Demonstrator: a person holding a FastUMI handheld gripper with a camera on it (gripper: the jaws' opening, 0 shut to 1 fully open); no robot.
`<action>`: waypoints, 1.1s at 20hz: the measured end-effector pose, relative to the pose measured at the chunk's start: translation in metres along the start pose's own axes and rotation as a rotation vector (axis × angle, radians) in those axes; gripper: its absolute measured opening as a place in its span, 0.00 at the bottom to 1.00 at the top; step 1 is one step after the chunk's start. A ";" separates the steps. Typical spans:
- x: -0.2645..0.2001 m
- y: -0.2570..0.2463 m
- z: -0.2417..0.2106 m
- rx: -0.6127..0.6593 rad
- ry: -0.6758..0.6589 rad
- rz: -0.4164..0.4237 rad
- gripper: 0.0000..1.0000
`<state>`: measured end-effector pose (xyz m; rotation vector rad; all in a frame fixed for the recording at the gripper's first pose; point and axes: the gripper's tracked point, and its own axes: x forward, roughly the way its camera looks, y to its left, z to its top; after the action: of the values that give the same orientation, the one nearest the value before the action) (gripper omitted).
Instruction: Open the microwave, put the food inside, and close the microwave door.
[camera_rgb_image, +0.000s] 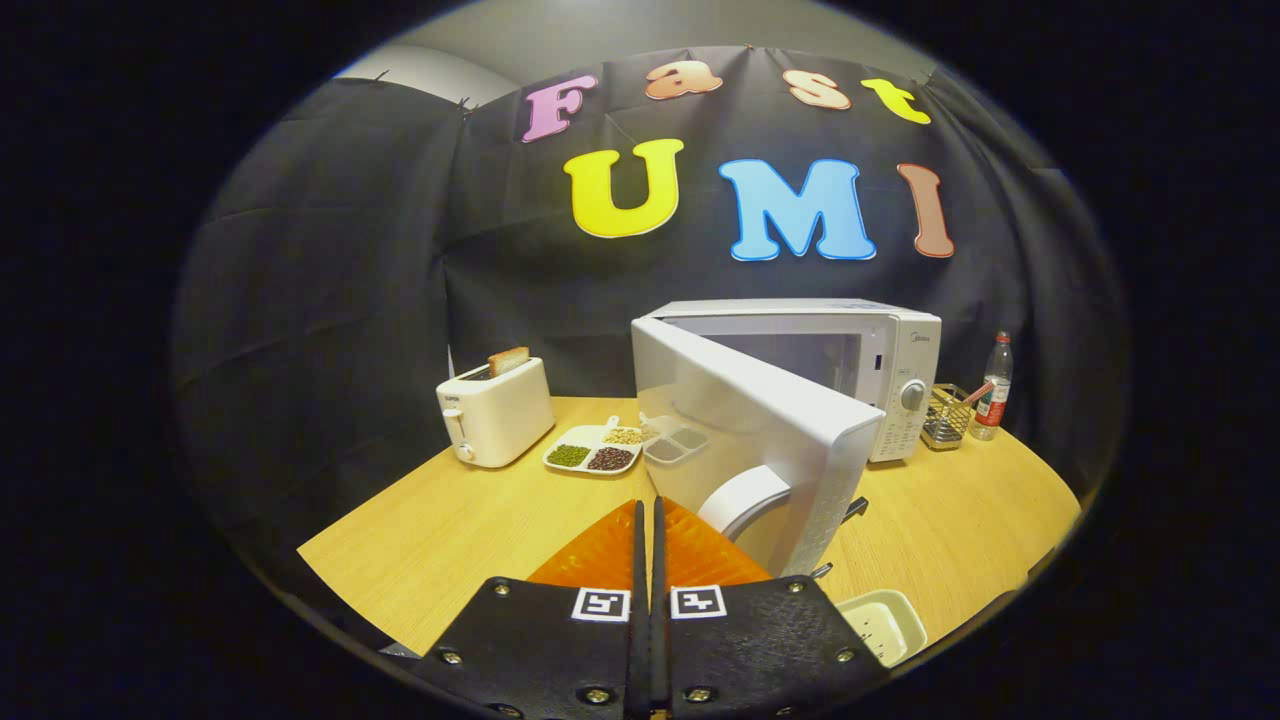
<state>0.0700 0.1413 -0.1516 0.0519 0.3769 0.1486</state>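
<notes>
The white microwave (905, 365) stands at the back of the wooden table (440, 530). Its door (750, 420) is swung wide open toward me, the curved handle (745, 500) just right of my fingertips, and the dark cavity (795, 355) shows behind it. My gripper (647, 510) hovers over the table in front of the door with its fingers pressed together and nothing between them. A small white rectangular dish (882, 622) lies on the table close to my right finger; what it holds is unclear.
A white toaster (495, 412) with a bread slice (508, 360) stands left of the microwave. A divided plate (595, 450) of beans lies beside it. A wire basket (945, 415) and a bottle (993, 385) stand right of the microwave.
</notes>
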 end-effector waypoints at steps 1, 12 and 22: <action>0.003 -0.008 0.002 0.003 0.001 -0.012 0.01; 0.038 -0.085 0.022 0.043 -0.002 -0.141 0.01; 0.069 -0.126 0.032 0.061 0.014 -0.252 0.01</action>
<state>0.1620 0.0264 -0.1566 0.0632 0.3987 -0.1114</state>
